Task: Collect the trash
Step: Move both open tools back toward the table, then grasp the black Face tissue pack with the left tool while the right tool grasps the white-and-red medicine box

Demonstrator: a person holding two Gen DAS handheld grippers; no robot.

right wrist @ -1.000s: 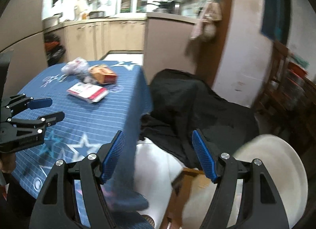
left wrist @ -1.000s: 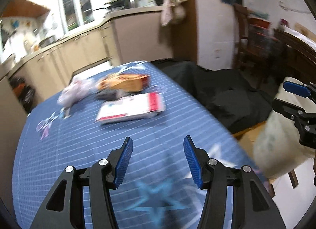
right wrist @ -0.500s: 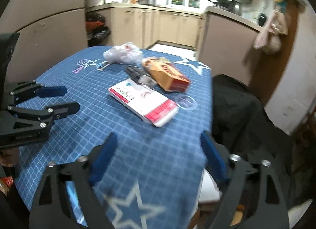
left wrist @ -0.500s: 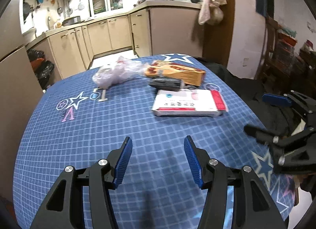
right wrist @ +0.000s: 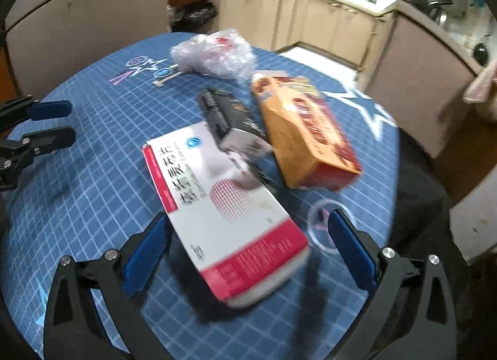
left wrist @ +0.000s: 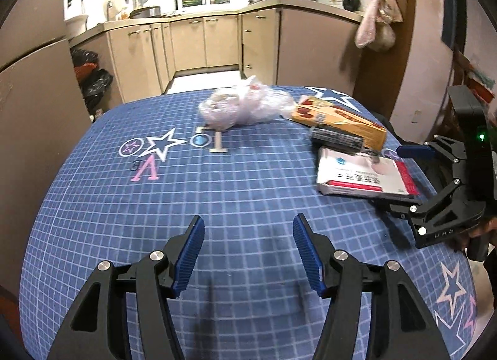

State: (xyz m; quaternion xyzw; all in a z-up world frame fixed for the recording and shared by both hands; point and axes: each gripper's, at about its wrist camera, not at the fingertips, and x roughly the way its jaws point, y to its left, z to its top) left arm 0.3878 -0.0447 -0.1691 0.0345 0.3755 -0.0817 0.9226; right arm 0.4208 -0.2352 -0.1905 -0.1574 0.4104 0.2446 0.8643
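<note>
Trash lies in a loose cluster on the blue grid-patterned cloth covering the counter point(left wrist: 93, 210). The landmark is a flat white cardboard box with red ends point(right wrist: 223, 214). Just beyond it, overlapping its far end, is a small black carton point(right wrist: 230, 123); beside that lies an orange and red cardboard box point(right wrist: 304, 139); farther beyond sits a crumpled clear plastic bag point(right wrist: 214, 53).

The right hand-held gripper point(right wrist: 248, 254) straddles the near end of the white box, its jaws opening wide, blue pads clear of both long edges. That spacing suggests a grasp across the box's width is being lined up. The left hand-held gripper point(left wrist: 248, 254) hovers over bare cloth well to the left of the white box, empty, jaws partly apart and opening.

A second ago the right hand-held gripper pointed off the counter's edge toward dark fabric and a pale seat; half a second ago the white box lay well ahead of it. The left one faced the cluster from farther off.
</note>
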